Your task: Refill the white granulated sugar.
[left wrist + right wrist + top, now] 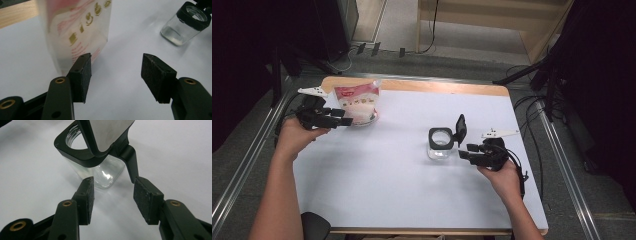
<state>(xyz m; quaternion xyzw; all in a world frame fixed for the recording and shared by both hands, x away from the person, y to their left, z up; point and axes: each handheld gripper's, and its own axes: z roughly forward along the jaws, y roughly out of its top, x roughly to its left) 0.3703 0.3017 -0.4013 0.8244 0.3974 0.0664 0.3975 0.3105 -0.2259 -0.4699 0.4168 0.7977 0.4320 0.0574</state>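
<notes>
The upright pouch (358, 104) is found just beyond the open, empty left claw (343, 117), while the jar (440, 143) is faced by the open, empty right claw (464, 151).

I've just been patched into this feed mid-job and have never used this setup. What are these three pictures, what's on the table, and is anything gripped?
A person holds a two-jaw tool in each hand. The high view looks down on the white table. The other two pictures come from cameras riding on each tool, looking along its black jaws. The left gripper is beside a standing pink-and-white pouch, its jaws apart, the pouch off to one side of the gap. The right gripper faces a clear square jar whose black hinged lid stands open. Its jaws are apart too. Nothing is gripped.
</notes>
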